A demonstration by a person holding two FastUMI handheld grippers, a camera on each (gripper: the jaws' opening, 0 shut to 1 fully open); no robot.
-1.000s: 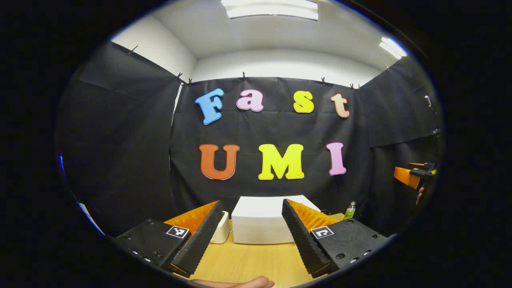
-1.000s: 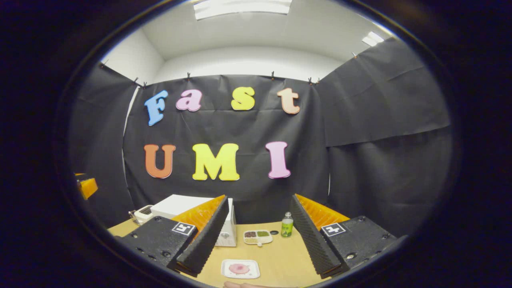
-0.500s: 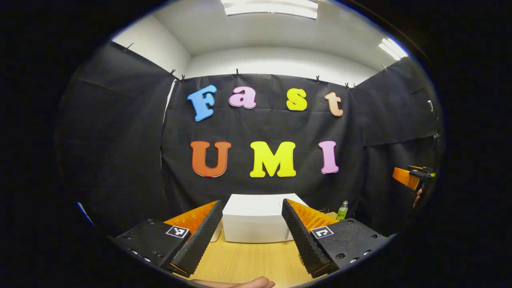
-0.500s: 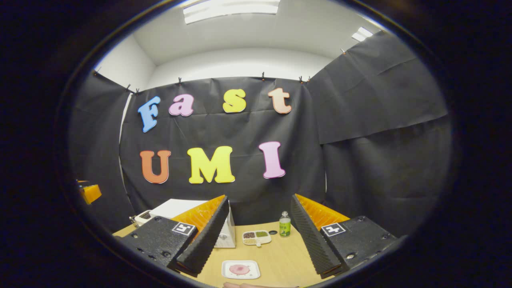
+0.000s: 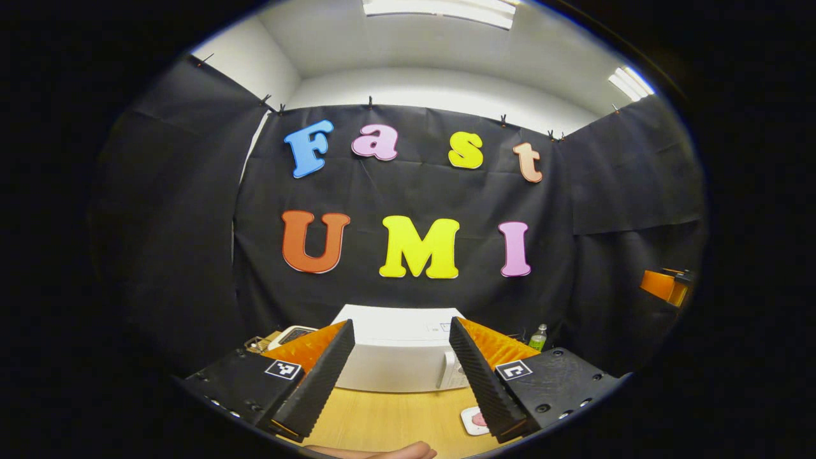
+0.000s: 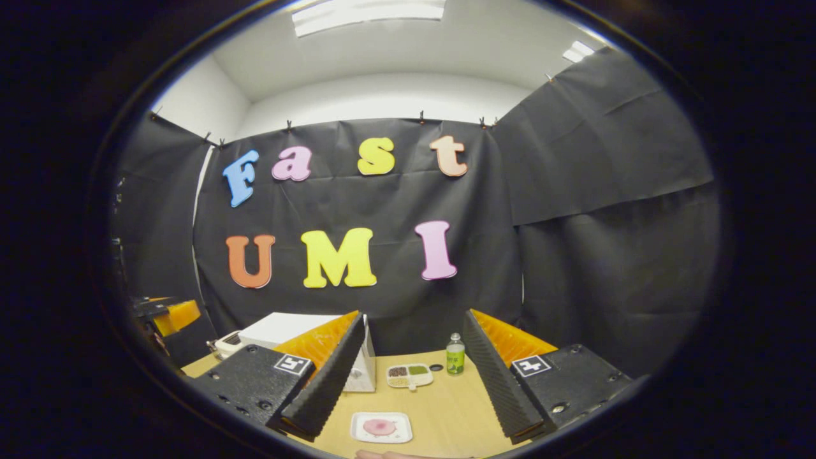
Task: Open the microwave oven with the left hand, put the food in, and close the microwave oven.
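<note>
The white microwave [image 5: 395,354] stands shut on the wooden table [image 5: 389,417], straight ahead between my left gripper's fingers. My left gripper [image 5: 401,322] is open, holds nothing, and is some way short of the microwave. A white plate with pink food [image 6: 380,427] lies on the table in front of my right gripper [image 6: 414,314], which is open and above it. The plate's edge [image 5: 475,419] peeks out beside the left gripper's right finger. In the right gripper view the microwave [image 6: 284,328] is at the left, partly hidden behind a finger.
A divided tray of food [image 6: 410,376], a green bottle [image 6: 454,355] and a small dark disc [image 6: 435,368] sit at the back of the table. A white appliance [image 5: 290,335] stands left of the microwave. A hand [image 5: 376,451] shows at the bottom edge.
The left gripper has swung and moved nearer the microwave, so its front face and the plate's edge now show. The right gripper has barely moved.
</note>
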